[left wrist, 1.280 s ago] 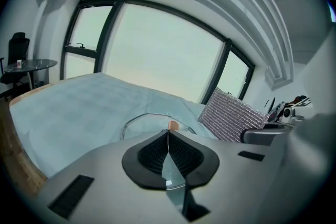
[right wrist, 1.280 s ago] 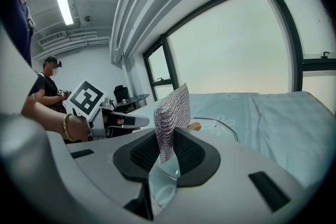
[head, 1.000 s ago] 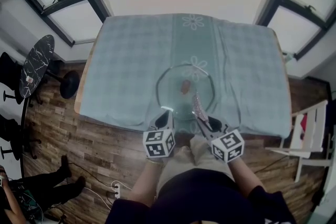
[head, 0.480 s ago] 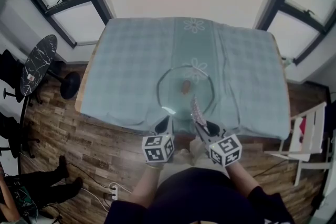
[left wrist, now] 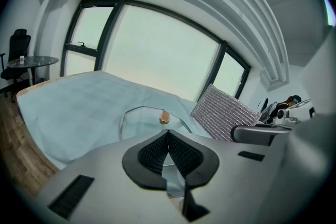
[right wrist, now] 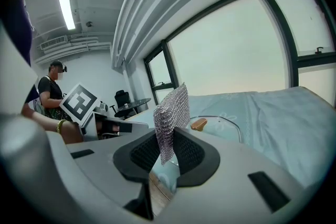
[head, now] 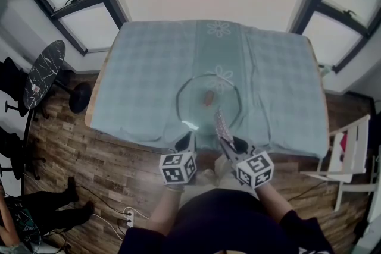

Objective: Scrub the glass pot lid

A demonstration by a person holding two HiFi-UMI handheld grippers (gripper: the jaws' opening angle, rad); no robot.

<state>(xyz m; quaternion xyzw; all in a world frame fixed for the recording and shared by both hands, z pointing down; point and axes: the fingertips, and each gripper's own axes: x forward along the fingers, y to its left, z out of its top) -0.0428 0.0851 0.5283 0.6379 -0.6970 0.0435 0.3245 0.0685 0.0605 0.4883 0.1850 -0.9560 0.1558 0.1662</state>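
Hardly anything has moved over the last second: both grippers sit a shade nearer my body in the head view than they did, and the lid lies where it lay.

The glass pot lid rests flat on the pale blue checked tablecloth, toward the near edge of the table, its small brown knob at the centre. From the knob, my left gripper is at about 7 o'clock and my right gripper at about 5 o'clock. Both are just off the lid's near rim, side by side, with their marker cubes toward me.

The left gripper is clenched on nothing. In its own view the 2 black pads meet in a thin seam, and the lid lies beyond them at 12 o'clock.

The right gripper is clamped on a silver mesh scrubber, which stands upright out of the jaws, its top corner leaning toward 1 o'clock. In the head view the scrubber's far end overlaps the lid's rim at about 5 o'clock — whether it touches the glass I cannot tell.

At 9 o'clock in the right gripper view, a person in a dark top stands well back in the room, near a round dark side table.
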